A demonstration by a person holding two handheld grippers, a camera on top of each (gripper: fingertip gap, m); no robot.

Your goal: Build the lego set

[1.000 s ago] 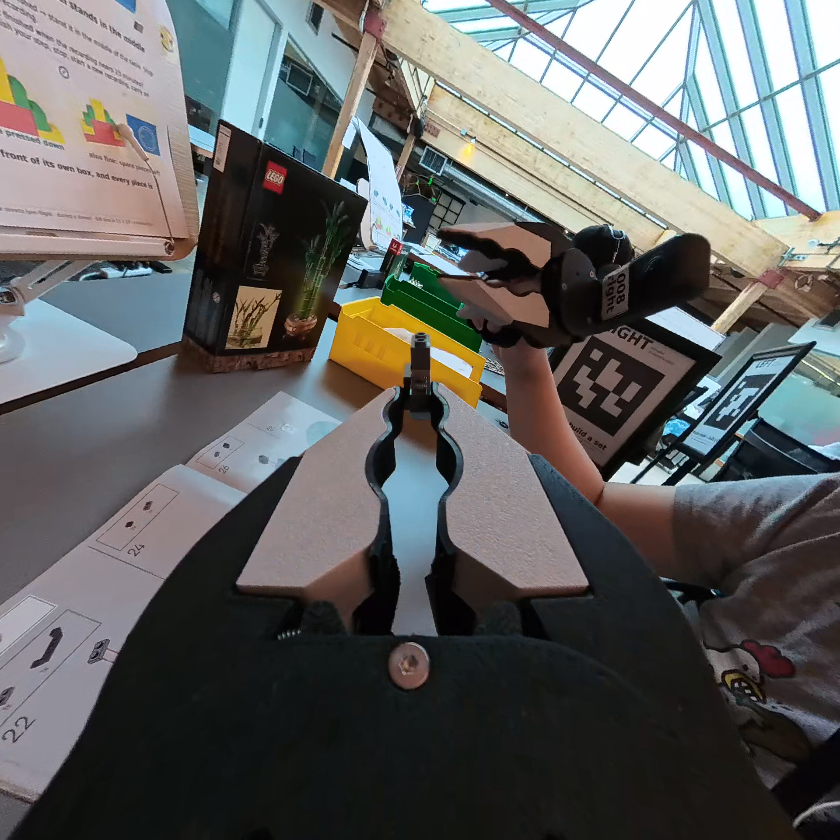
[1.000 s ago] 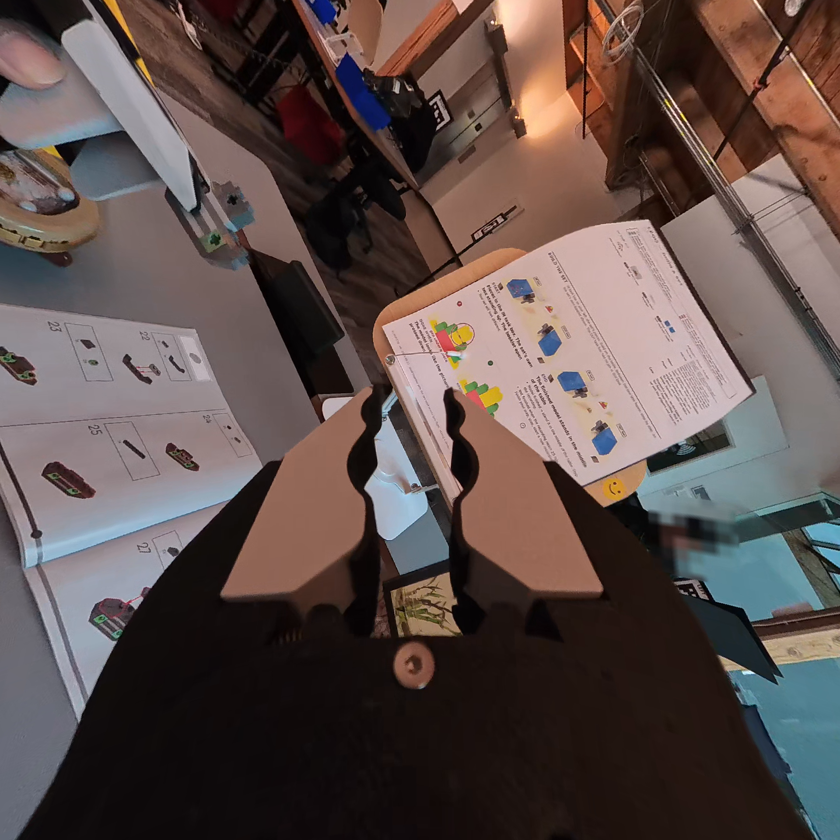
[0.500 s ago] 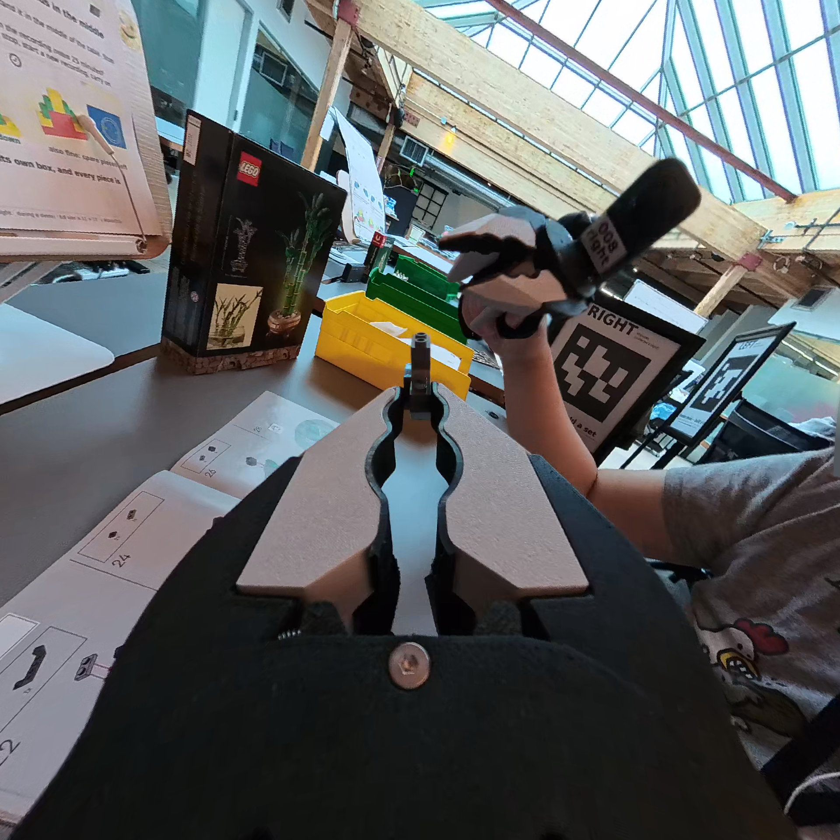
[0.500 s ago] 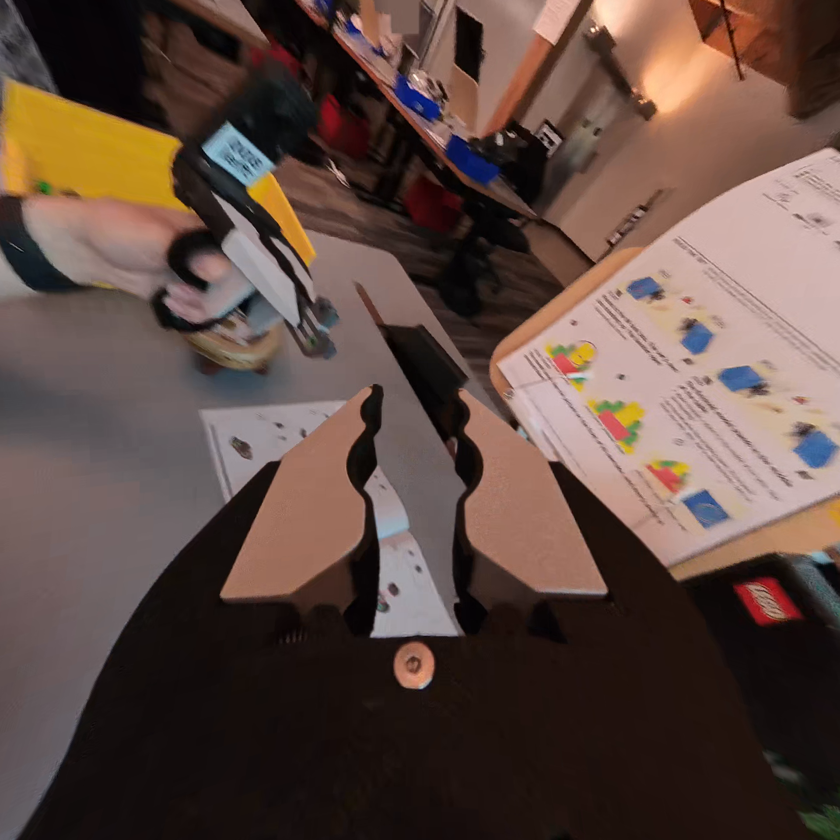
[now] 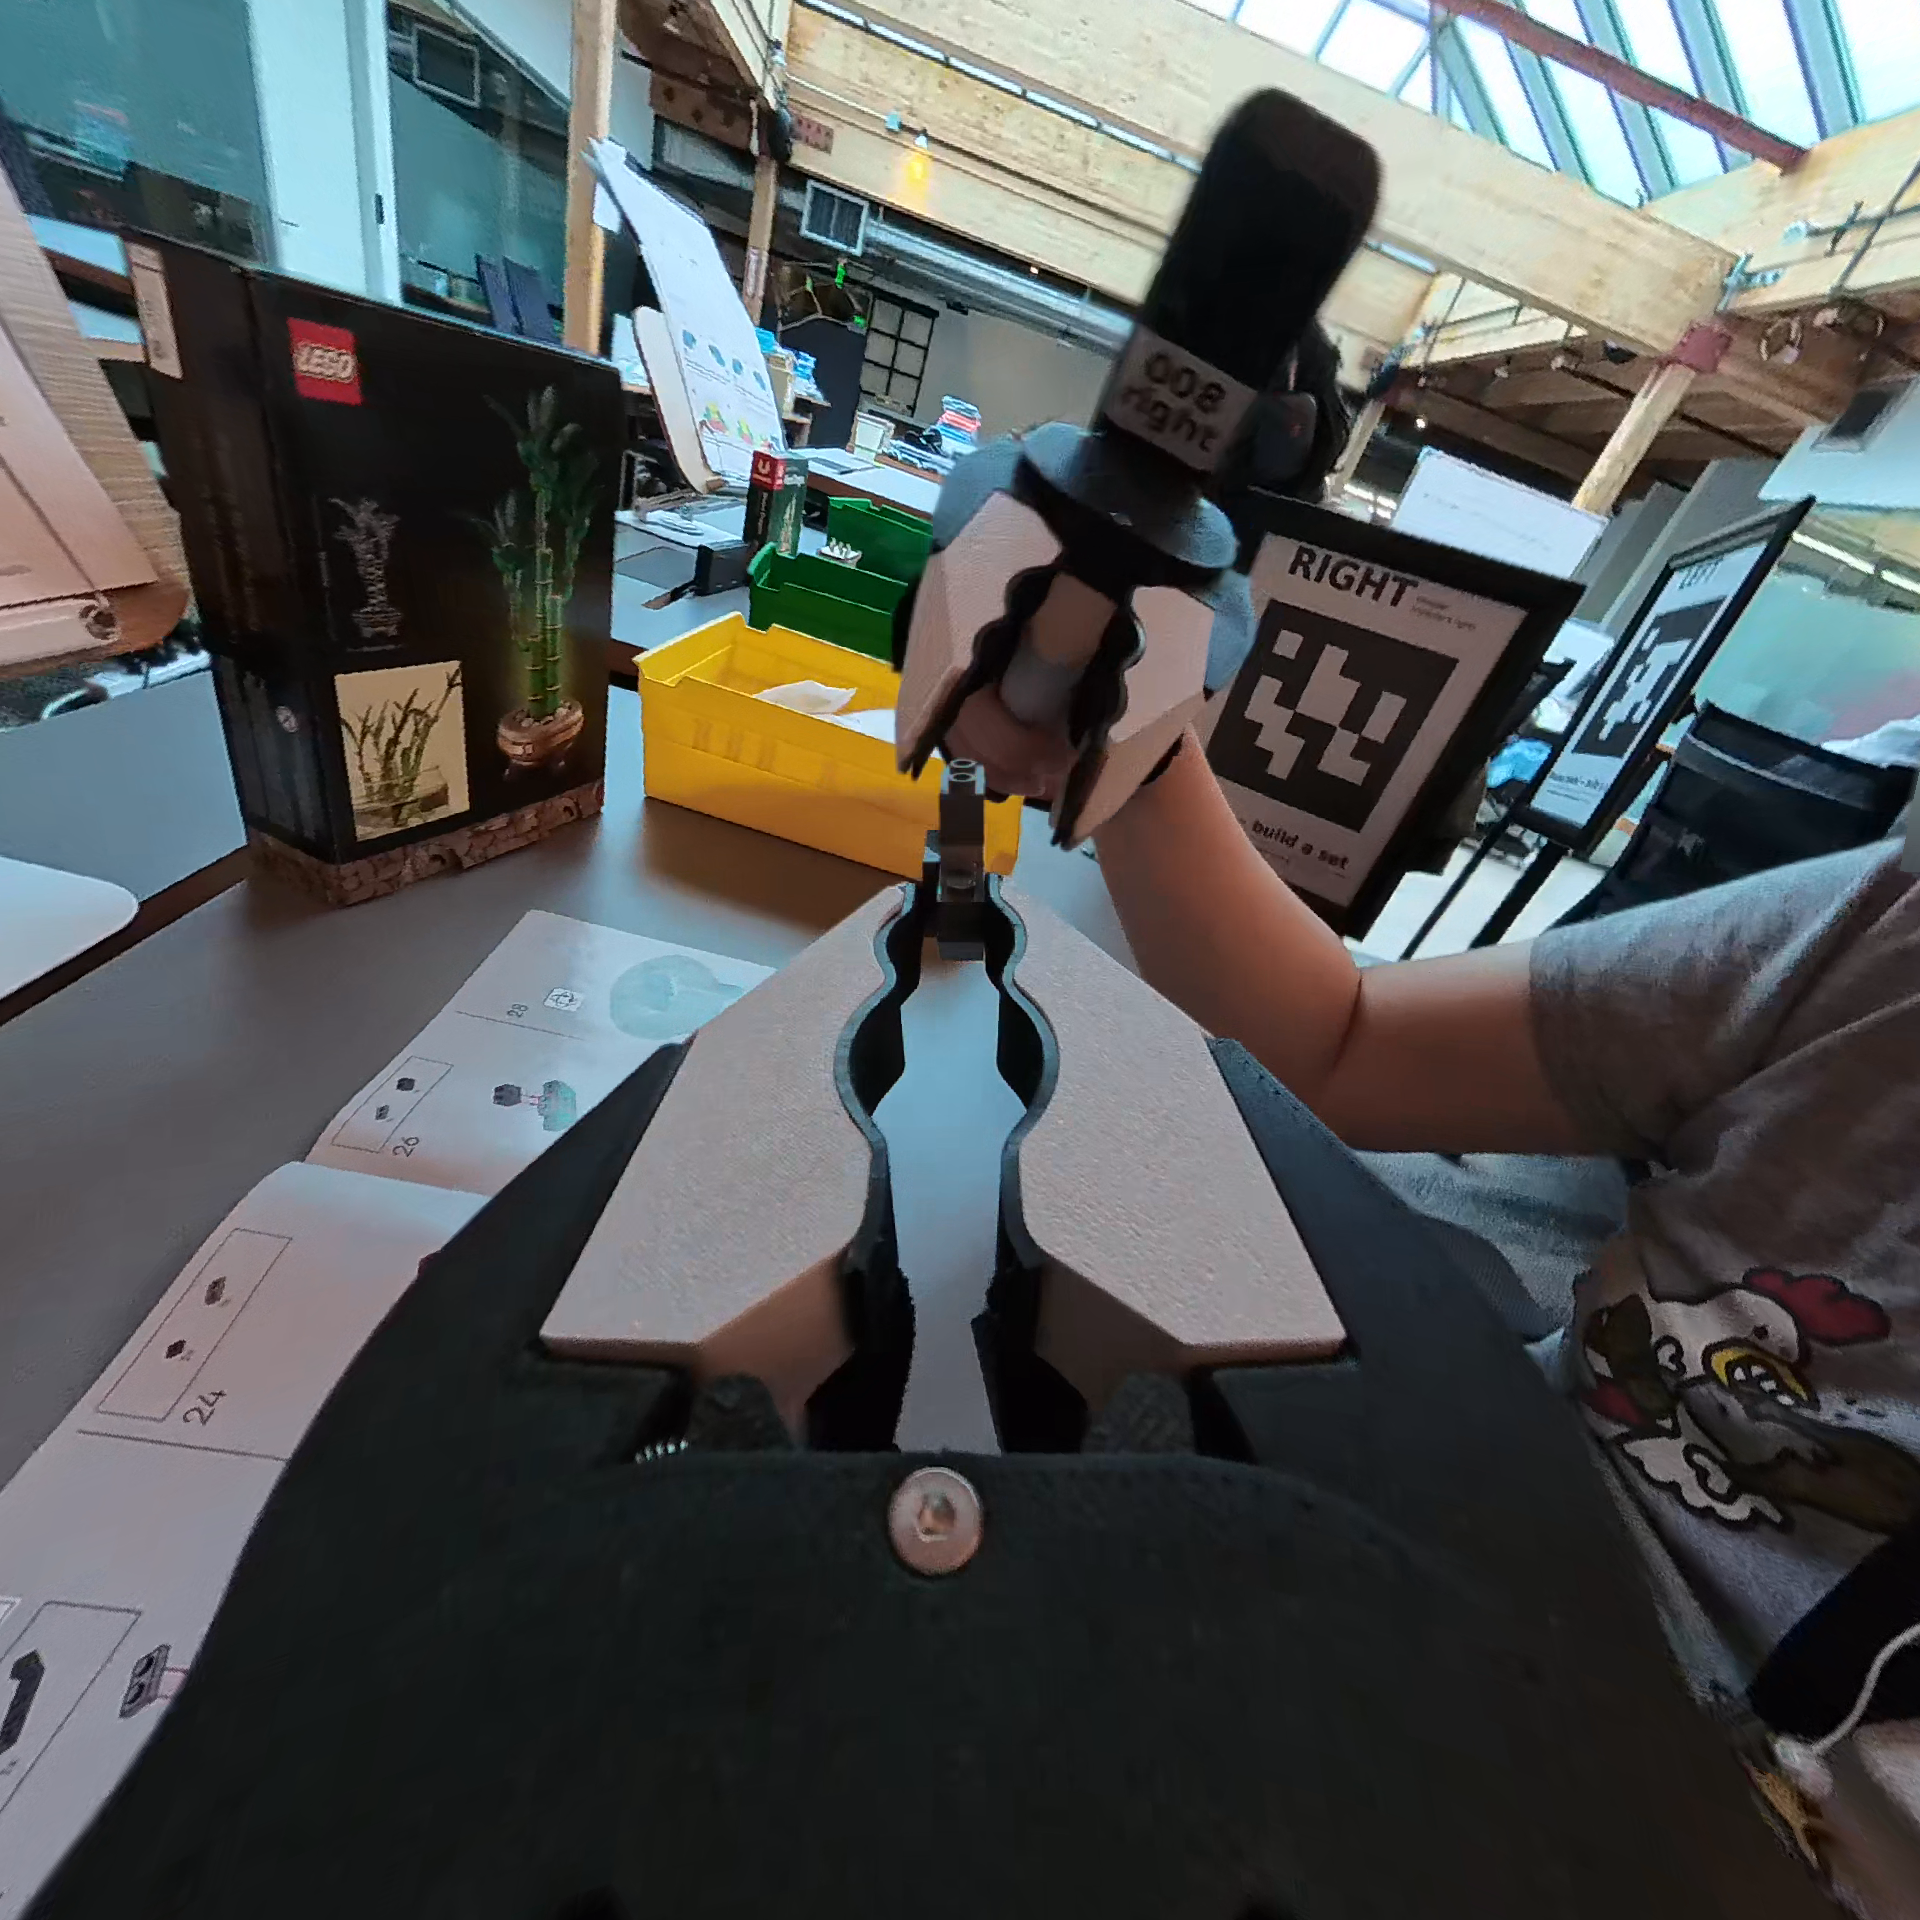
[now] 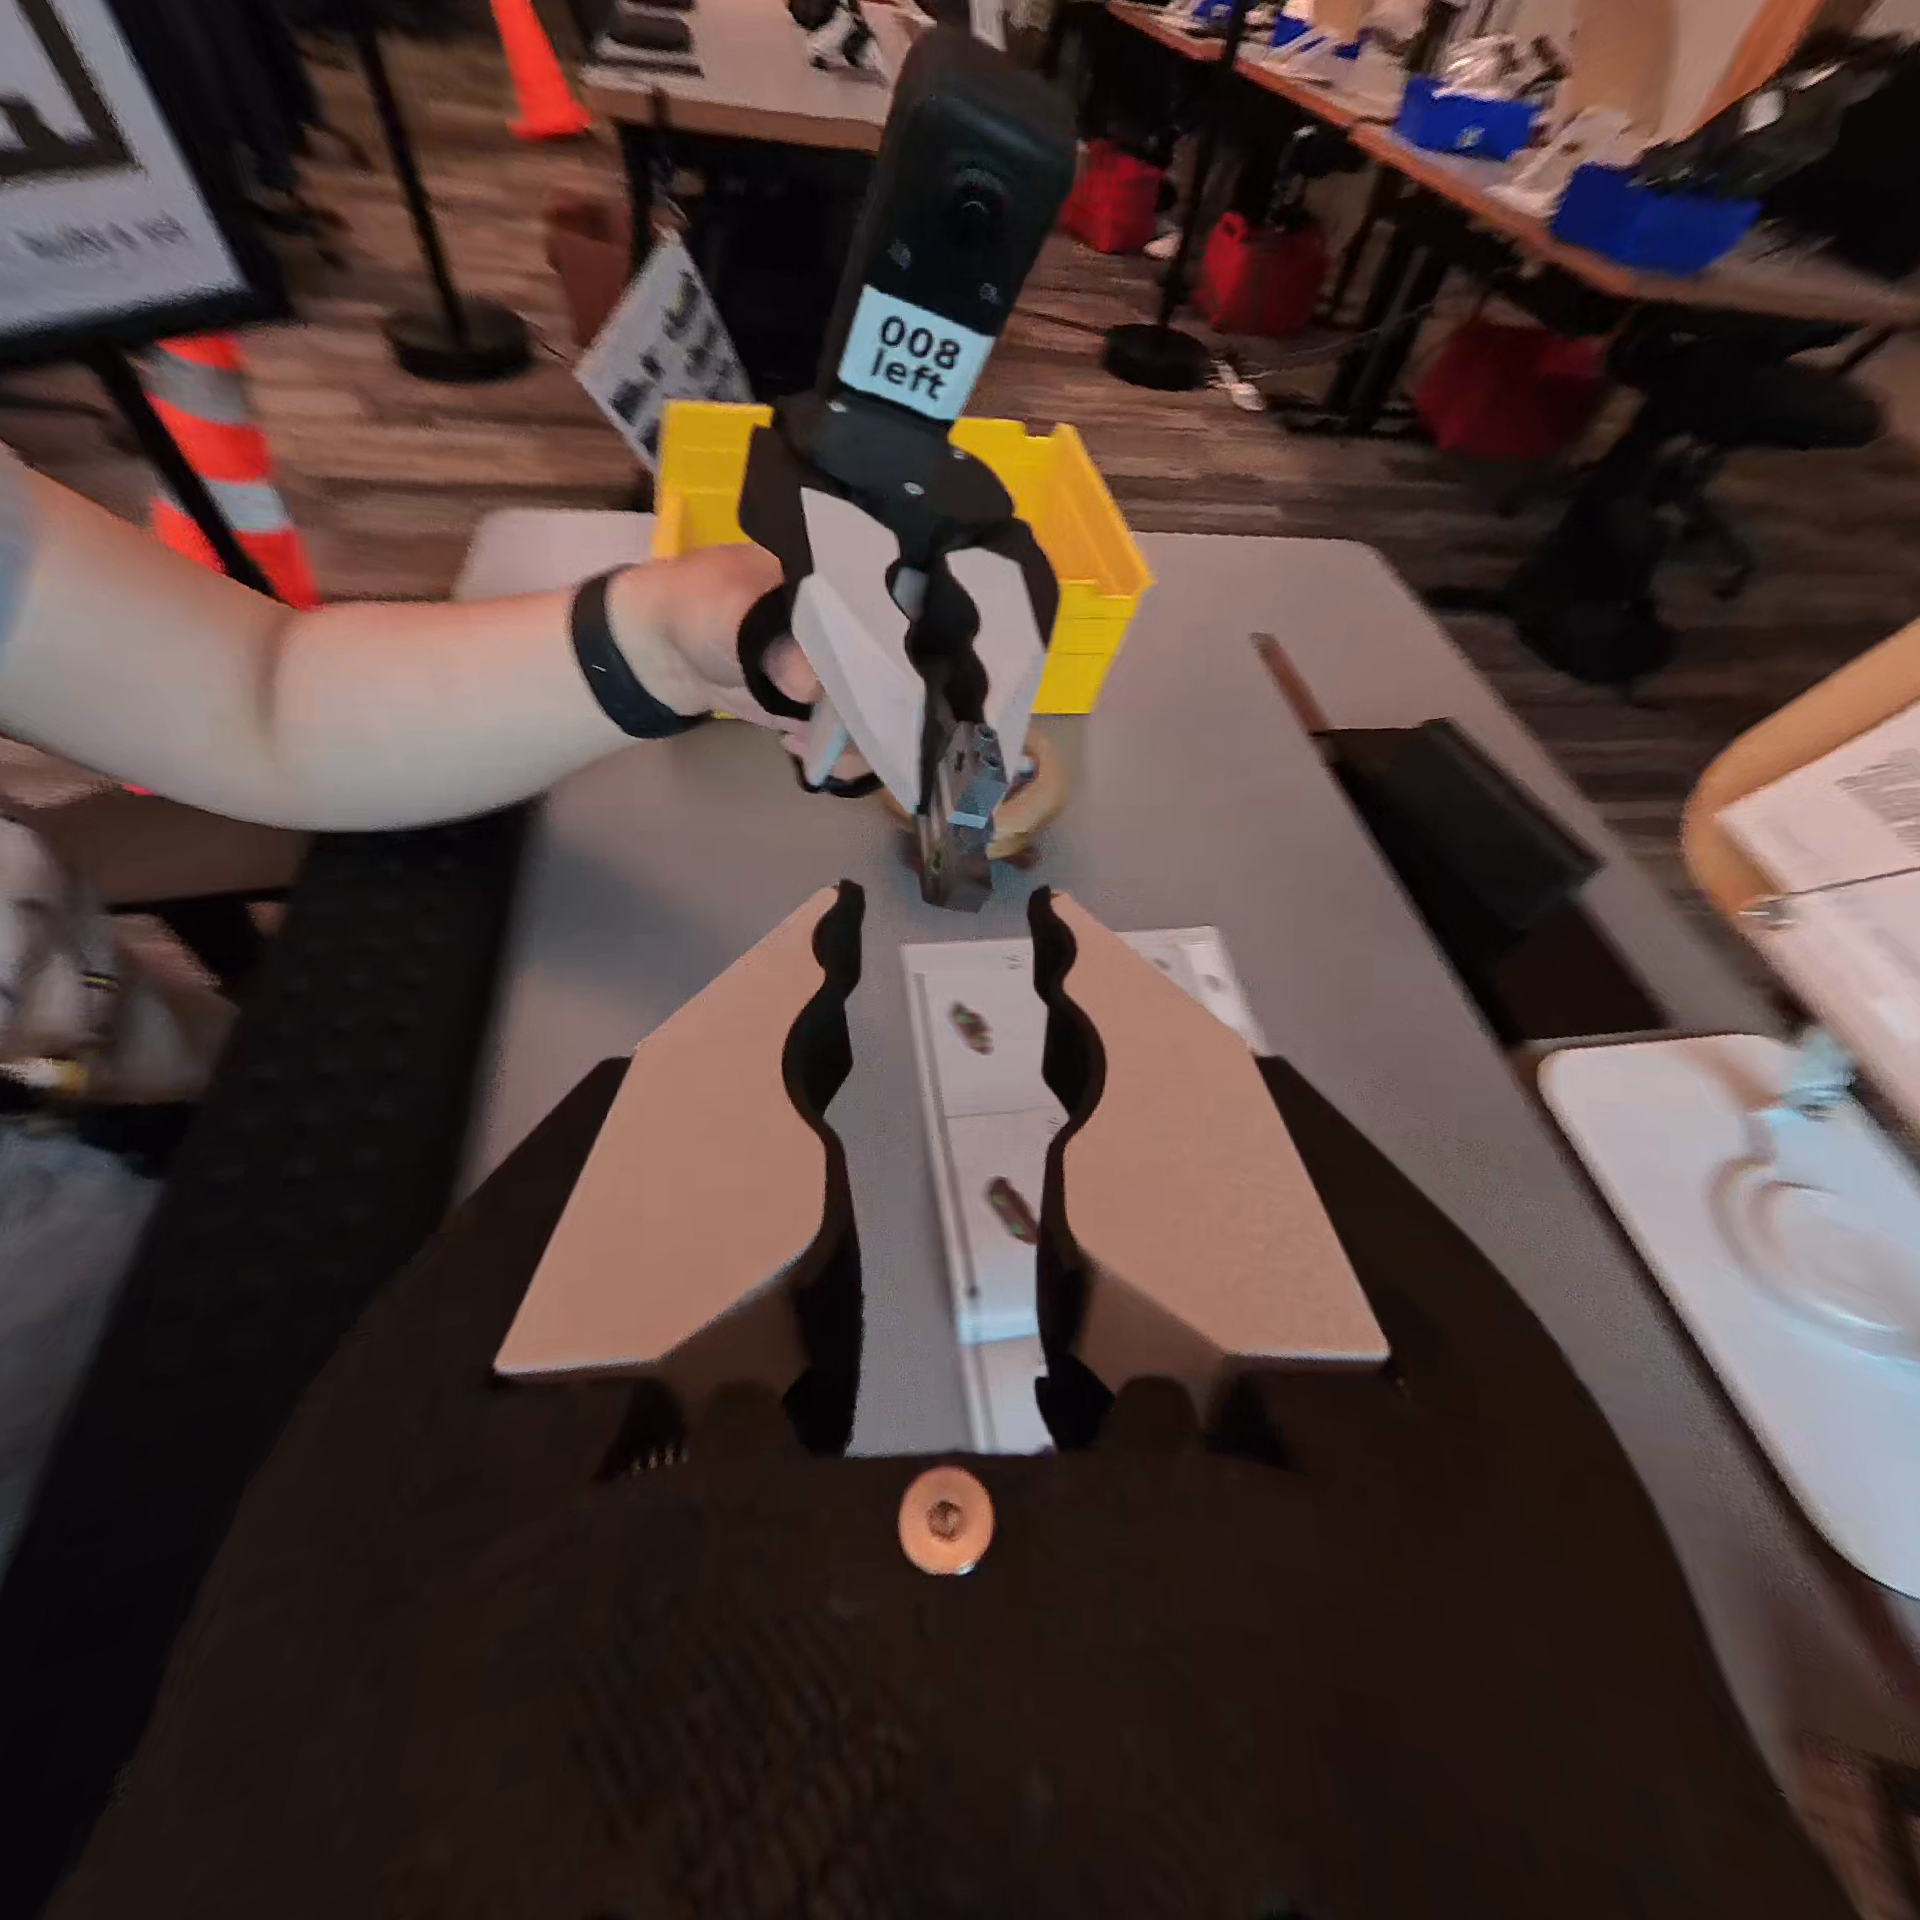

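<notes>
My left gripper (image 5: 961,906) is shut on a small dark grey lego assembly (image 5: 961,852) and holds it upright above the table. It also shows in the right wrist view (image 6: 951,800), with the grey assembly (image 6: 966,821) sticking out of its tips. My right gripper (image 6: 943,899) is open and empty, its tips just short of the assembly. In the left wrist view the right gripper (image 5: 992,795) points down at the assembly's top, jaws apart on either side of it. A round tan lego base (image 6: 1039,795) sits on the table behind the assembly.
The open instruction booklet (image 5: 540,1029) lies on the grey table (image 6: 1247,790), also seen in the right wrist view (image 6: 1039,1039). A yellow bin (image 5: 758,753), a green bin (image 5: 831,592), the black lego box (image 5: 416,582) and framed signs (image 5: 1340,707) stand behind. A white stand base (image 6: 1714,1247) is at right.
My right gripper has swung round from facing the paper stand to facing the left gripper, and come down close over the grey assembly. The left gripper keeps its hold and has barely moved.
</notes>
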